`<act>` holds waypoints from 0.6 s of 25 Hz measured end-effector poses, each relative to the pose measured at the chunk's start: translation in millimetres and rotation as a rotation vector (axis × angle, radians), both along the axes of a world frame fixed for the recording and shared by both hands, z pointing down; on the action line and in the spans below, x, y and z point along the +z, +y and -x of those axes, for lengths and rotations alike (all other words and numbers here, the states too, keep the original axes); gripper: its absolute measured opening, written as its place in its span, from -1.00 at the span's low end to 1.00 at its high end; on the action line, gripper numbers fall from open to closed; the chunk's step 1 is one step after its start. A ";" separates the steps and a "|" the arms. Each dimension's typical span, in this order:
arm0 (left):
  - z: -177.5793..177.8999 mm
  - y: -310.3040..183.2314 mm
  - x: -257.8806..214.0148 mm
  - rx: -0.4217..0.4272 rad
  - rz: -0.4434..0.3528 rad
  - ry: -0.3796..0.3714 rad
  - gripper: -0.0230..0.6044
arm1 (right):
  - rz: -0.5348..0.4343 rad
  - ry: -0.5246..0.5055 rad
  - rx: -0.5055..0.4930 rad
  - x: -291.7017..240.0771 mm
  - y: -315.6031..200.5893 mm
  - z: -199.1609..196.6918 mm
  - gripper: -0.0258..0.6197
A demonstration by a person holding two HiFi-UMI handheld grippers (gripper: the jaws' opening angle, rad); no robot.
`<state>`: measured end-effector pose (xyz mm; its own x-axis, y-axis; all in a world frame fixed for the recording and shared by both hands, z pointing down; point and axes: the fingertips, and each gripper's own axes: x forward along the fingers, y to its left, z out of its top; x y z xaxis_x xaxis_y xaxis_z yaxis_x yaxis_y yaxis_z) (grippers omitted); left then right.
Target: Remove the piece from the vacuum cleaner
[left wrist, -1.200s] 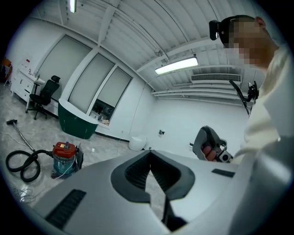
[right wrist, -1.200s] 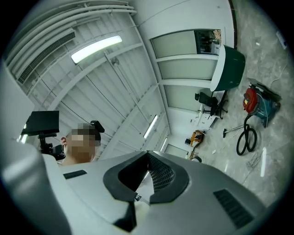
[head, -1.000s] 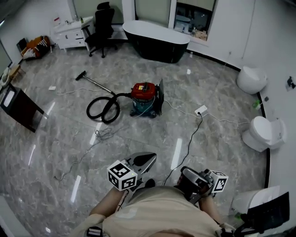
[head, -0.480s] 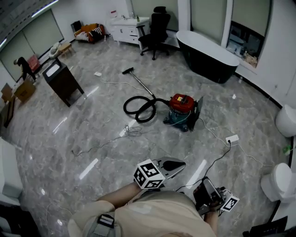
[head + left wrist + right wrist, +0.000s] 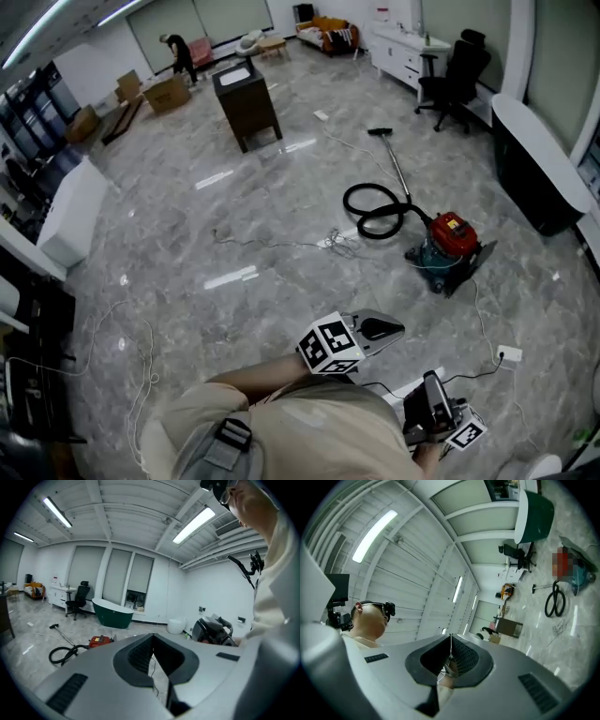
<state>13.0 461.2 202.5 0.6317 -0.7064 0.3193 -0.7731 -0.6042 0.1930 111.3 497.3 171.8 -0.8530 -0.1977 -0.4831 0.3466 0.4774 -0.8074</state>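
Observation:
The vacuum cleaner [image 5: 448,242] has a red top on a teal body and stands on the grey marble floor at the right of the head view. Its black hose [image 5: 373,210] loops to the left of it, and the wand runs back to the floor head [image 5: 380,133]. Well short of it, my left gripper [image 5: 398,329] is held near the person's body, shut, with nothing in it. My right gripper [image 5: 430,382] is lower right, also shut and empty. The left gripper view shows its jaw tips [image 5: 152,635] meeting, with the vacuum [image 5: 101,641] far off. In the right gripper view the gripper [image 5: 450,636] points up toward the ceiling.
A black bathtub [image 5: 539,178] lies right of the vacuum. A dark cabinet [image 5: 247,98], an office chair [image 5: 455,80] and a white desk [image 5: 408,52] stand at the back. Thin cables [image 5: 272,246] trail over the floor, and a power strip [image 5: 509,354] lies near my right gripper.
The head view has swung left, so the vacuum now sits at the right and the cabinet side of the room shows. Both grippers stay shut, low by the body.

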 end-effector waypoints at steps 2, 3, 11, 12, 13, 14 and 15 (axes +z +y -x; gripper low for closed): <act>13.4 -3.6 0.9 -0.078 0.006 -0.012 -0.91 | -0.012 -0.004 -0.076 0.3 -6.1 8.0 -0.91; 18.9 -5.6 1.4 -0.115 0.006 -0.019 -0.91 | -0.024 -0.008 -0.107 -1.0 -9.1 11.2 -0.91; 23.7 -21.8 9.7 -0.215 -0.019 -0.011 -0.91 | -0.109 0.020 -0.201 -2.5 -20.8 14.2 -0.91; 28.3 -26.5 8.2 -0.207 -0.023 -0.005 -0.91 | -0.105 0.024 -0.193 -2.3 -25.8 18.5 -0.91; 33.9 -33.1 6.8 -0.194 -0.028 0.004 -0.91 | -0.098 0.028 -0.177 -2.2 -32.9 23.9 -0.91; 38.1 -41.8 6.4 -0.173 -0.032 0.016 -0.91 | -0.089 0.037 -0.151 -1.7 -41.6 28.3 -0.91; 40.8 -52.5 7.4 -0.146 -0.033 0.029 -0.91 | -0.081 0.050 -0.117 -0.6 -51.4 31.6 -0.91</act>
<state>-27.8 408.8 209.9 0.5305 -0.8011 0.2769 -0.8474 -0.4925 0.1985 79.8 445.9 171.2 -0.8915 -0.0575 -0.4493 0.3638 0.5001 -0.7859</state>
